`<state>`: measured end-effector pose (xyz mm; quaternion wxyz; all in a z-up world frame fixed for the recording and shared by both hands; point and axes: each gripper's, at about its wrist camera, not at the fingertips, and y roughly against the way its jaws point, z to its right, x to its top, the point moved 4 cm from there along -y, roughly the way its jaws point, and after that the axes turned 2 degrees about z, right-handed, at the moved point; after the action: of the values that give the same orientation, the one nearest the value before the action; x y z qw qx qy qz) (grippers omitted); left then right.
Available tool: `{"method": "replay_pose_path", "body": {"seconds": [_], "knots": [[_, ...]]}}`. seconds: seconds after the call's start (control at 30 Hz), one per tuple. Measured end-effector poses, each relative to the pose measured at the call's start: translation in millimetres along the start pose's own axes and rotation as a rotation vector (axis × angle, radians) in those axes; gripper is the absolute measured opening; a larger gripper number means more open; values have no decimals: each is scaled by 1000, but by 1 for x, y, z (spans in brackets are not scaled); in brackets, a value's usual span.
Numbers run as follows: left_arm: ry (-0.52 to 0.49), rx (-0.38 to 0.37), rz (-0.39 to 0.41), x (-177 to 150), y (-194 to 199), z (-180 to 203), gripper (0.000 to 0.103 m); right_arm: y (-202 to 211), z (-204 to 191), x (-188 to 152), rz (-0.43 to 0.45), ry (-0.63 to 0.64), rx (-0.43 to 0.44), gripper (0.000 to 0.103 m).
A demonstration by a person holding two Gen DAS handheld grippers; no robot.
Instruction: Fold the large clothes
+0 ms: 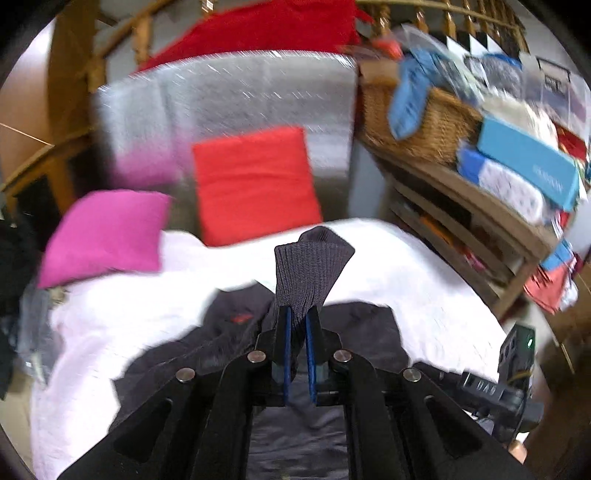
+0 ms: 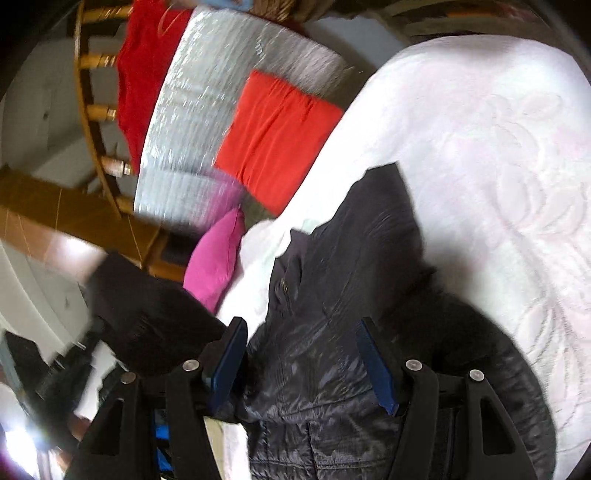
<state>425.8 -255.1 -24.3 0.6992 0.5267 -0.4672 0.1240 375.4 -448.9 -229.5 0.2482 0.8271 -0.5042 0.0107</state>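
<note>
Clamped nearly together, the blue pads of the left gripper (image 1: 298, 314) pinch a ribbed dark-grey knit cuff (image 1: 312, 264), which stands up out of the jaws and fans wider above them. That cuff belongs to the dark jacket (image 2: 332, 314) lying crumpled on the white quilted bedcover (image 2: 498, 184); in the left wrist view the rest of the garment spreads below and to both sides of the fingers, with a small red mark on the cloth to the left. Jaws of the right gripper (image 2: 303, 363) stand well apart, nothing pressed between the blue pads (image 2: 376, 369); the shiny quilted body of the jacket lies beneath and between them, but whether the pads touch it cannot be told. Beyond the jacket, toward the head of the bed, a magenta cushion (image 1: 107, 236) rests on the bedcover's edge and an orange-red cushion (image 1: 255, 184) leans against a silvery foil-like panel (image 1: 229, 99). A red cloth (image 1: 266, 29) hangs over the wooden railing (image 1: 461, 14) behind the panel. To the right in the left wrist view, a wooden shelf (image 1: 461, 206) carries a wicker basket (image 1: 417, 129) and a blue box (image 1: 528, 162) among blurred clutter.
</note>
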Motion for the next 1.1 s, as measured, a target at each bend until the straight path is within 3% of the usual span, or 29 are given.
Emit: {"method": "replay_pose_path", "body": {"seconds": [0.2, 0.43, 0.5, 0.6, 0.77, 0.83, 0.87, 0.93, 1.1], "knots": [[21, -75, -101, -31, -63, 45, 7, 22, 28, 27, 70, -136, 32, 67], [70, -132, -179, -83, -118, 82, 7, 22, 34, 36, 73, -181, 55, 67], [105, -191, -238, -98, -129, 87, 8, 20, 32, 37, 66, -189, 66, 67], [173, -291, -295, -112, -128, 84, 20, 18, 32, 36, 58, -194, 69, 67], [115, -343, -188, -114, -72, 61, 56, 13, 29, 29, 21, -179, 72, 67], [77, -304, -136, -114, -43, 41, 62, 6, 26, 25, -8, -163, 65, 69], [54, -250, -115, -116, -30, 25, 67, 3, 24, 23, -19, -152, 55, 72], [35, -125, -80, -120, -14, -8, 67, -5, 22, 20, -38, -124, 30, 73], [138, 301, -70, -147, 3, -125, 67, -27, 21, 17, -57, -30, -71, 73]]}}
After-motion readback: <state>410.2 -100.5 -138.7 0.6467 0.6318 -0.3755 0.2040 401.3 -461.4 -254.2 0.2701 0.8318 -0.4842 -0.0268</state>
